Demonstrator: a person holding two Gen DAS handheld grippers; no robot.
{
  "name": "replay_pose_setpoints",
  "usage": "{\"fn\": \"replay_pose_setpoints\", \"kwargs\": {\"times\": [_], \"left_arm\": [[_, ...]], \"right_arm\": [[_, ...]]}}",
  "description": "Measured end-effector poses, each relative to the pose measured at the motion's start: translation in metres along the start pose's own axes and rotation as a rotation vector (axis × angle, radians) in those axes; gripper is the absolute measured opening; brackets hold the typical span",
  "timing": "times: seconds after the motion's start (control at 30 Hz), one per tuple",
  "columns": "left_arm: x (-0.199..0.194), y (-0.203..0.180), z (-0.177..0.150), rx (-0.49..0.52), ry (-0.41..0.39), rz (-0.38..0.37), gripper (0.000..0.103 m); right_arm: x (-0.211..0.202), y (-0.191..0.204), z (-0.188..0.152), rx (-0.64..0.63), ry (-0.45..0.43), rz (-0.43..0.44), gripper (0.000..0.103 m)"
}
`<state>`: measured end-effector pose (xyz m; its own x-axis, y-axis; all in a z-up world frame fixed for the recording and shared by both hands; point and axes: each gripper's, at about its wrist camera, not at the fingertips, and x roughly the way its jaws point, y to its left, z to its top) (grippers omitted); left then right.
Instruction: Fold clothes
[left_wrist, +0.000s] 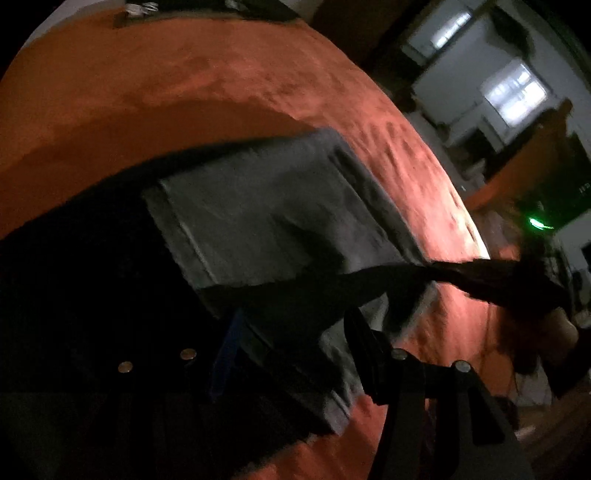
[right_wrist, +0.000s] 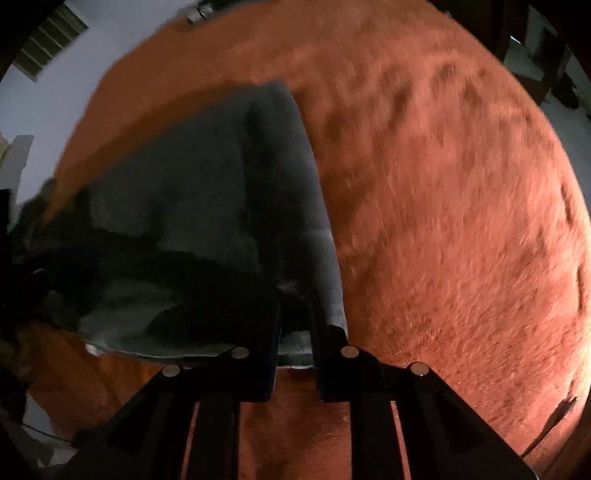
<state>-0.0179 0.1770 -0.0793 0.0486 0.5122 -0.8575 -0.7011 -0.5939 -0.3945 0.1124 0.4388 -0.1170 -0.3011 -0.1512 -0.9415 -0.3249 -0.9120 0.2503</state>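
A dark grey garment (left_wrist: 266, 218) lies on an orange-red blanket (left_wrist: 155, 88), lifted and stretched at its near edge. In the left wrist view my left gripper (left_wrist: 291, 332) is shut on a near corner of the garment; the cloth drapes over the left finger. A taut strip of the garment (left_wrist: 480, 273) runs right to the other gripper. In the right wrist view my right gripper (right_wrist: 295, 325) is shut on the near hem of the garment (right_wrist: 207, 192), whose right edge runs away from me.
The blanket (right_wrist: 443, 221) covers the whole surface, wrinkled at the right. Small pale objects (right_wrist: 199, 11) lie at its far edge. White walls and windows (left_wrist: 517, 92) stand beyond the bed, with a green light (left_wrist: 535, 222) at right.
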Motion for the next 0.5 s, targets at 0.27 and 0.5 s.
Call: {"fn": "replay_pose_setpoints", "kwargs": {"times": [0.27, 0.5], "left_arm": [[0.024, -0.003, -0.037, 0.084, 0.045, 0.077, 0.061], [0.029, 0.006, -0.046, 0.051, 0.015, 0.099, 0.07]], "right_arm": [[-0.026, 0.002, 0.0, -0.01, -0.028, 0.035, 0.013], [-0.002, -0.005, -0.021, -0.063, 0.016, -0.027, 0.011]]}}
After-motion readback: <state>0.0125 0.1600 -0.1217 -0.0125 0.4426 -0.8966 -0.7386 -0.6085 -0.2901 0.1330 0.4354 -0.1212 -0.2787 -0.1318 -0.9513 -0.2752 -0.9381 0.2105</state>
